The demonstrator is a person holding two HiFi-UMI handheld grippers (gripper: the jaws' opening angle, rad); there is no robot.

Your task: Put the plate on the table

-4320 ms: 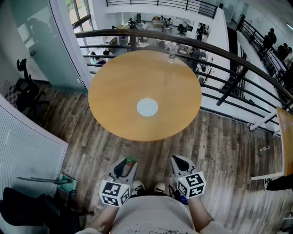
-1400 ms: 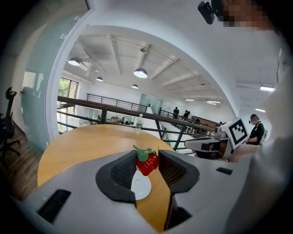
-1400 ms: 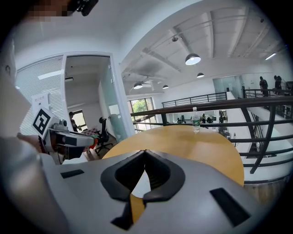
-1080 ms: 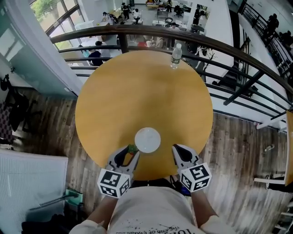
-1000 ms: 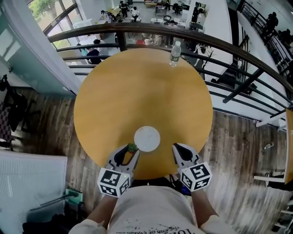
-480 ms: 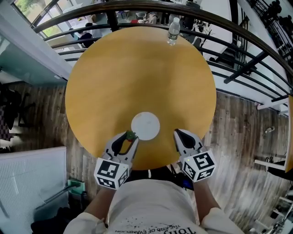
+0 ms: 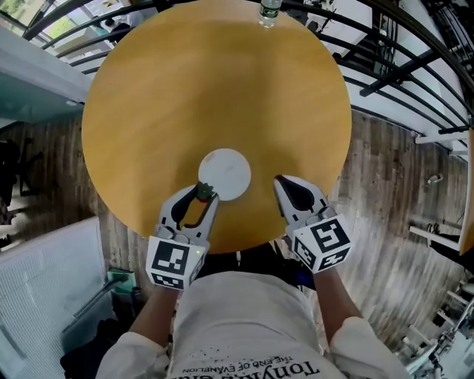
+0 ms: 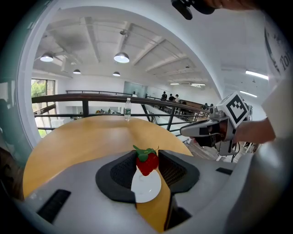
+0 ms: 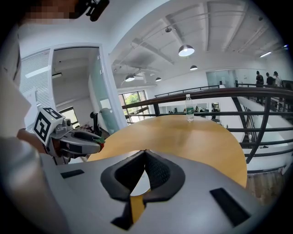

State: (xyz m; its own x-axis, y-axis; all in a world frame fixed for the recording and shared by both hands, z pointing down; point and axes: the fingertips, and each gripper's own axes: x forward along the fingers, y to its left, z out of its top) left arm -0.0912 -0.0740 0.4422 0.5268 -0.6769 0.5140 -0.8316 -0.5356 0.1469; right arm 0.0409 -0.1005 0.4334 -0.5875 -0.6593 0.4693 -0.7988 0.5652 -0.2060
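A white plate (image 7: 224, 174) lies flat on the round wooden table (image 7: 148, 111), toward its near edge. My left gripper (image 7: 202, 195) hovers over the table just left of the plate, shut on a small red strawberry (image 8: 146, 164) with a green top. Through those jaws the plate (image 8: 145, 187) shows just beyond the tips. My right gripper (image 7: 281, 181) is just right of the plate, above the table's near edge. It is shut, its pads meet at the tips (image 9: 145, 151) and nothing is between them.
A water bottle (image 7: 269, 11) stands at the table's far edge. A dark metal railing (image 7: 415, 44) curves behind the table. Wooden floor (image 7: 385, 222) surrounds it, with another table's edge (image 7: 466, 192) at the far right.
Both grippers have moved forward and down, from the table's near edge to either side of the plate. The plate has stayed on the table, and the strawberry stays in the left jaws.
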